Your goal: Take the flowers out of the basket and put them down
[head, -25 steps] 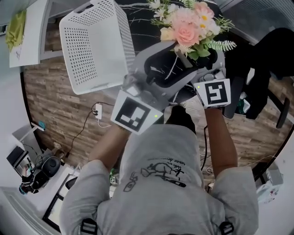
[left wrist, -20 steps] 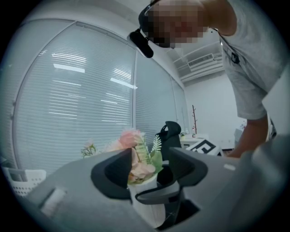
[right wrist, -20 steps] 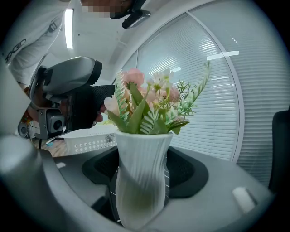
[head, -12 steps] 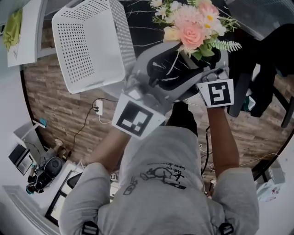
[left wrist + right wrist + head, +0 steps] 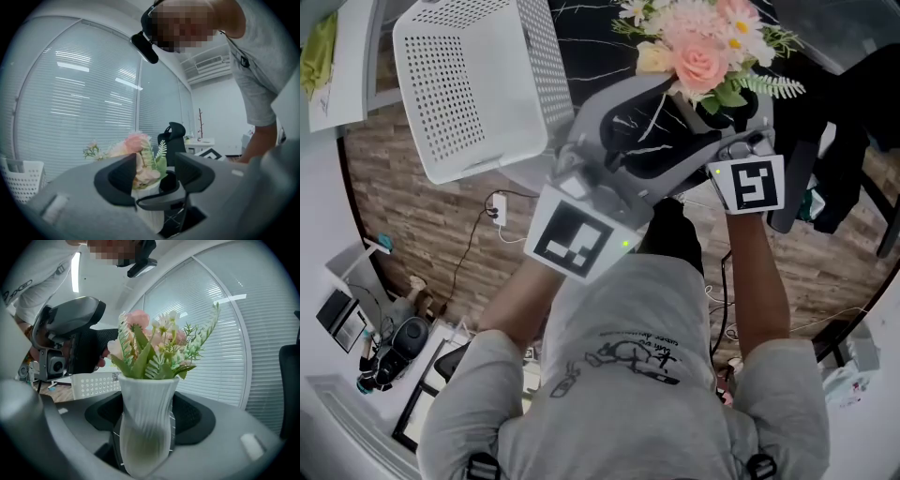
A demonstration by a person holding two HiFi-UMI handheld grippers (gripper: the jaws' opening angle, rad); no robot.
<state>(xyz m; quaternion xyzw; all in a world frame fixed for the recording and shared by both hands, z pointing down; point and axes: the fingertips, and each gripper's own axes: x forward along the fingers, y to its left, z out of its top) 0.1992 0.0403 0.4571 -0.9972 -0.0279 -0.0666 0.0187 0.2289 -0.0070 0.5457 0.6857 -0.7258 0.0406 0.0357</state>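
Right gripper view: your right gripper (image 5: 147, 420) clamps vase (image 5: 146, 394) mid-body; flowers (image 5: 157, 345) look top-heavy (ribbed sides likely slick, breakable), so carry upright. Left gripper (image 5: 157, 173) gaping, empty.

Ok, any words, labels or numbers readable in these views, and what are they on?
No text reads clearly.
Shirt print: cursive line beside a drawing, too blurred to read.
Sleeve print: letters, distorted, unreadable.
Basket sticker: too small.
Left marker cube, right marker cube: square patterns only, no words.
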